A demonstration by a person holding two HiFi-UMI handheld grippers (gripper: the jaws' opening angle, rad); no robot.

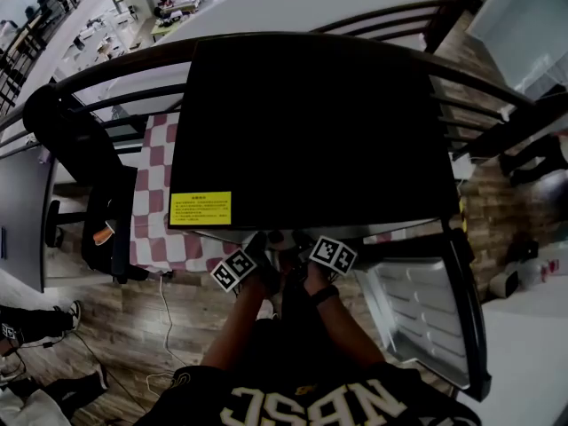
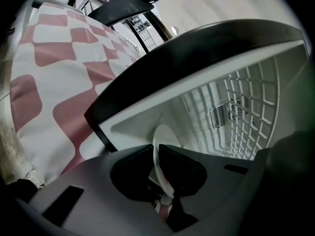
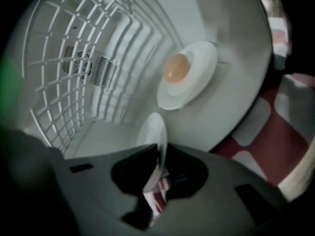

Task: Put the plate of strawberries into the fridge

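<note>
A white plate (image 2: 158, 140) stands edge-on between the jaws of my left gripper (image 2: 156, 150), which is shut on its rim. My right gripper (image 3: 160, 150) is shut on the same plate (image 3: 152, 132) at another part of the rim. Red and white bits low between the jaws may be the strawberries (image 3: 160, 187); I cannot tell for sure. Both gripper views look into the white inside of the fridge (image 2: 197, 107). In the head view both grippers (image 1: 259, 250) (image 1: 307, 250) meet at the front edge of the black fridge top (image 1: 311, 131), which hides the plate.
Inside the fridge lies another white plate (image 3: 199, 75) with a round orange thing (image 3: 177, 68) on it, beside white wire shelving (image 3: 74, 58). The fridge door (image 1: 426, 318) hangs open at the right. A table with a red-checked cloth (image 1: 155, 193) and a black chair (image 1: 80, 167) stand at the left.
</note>
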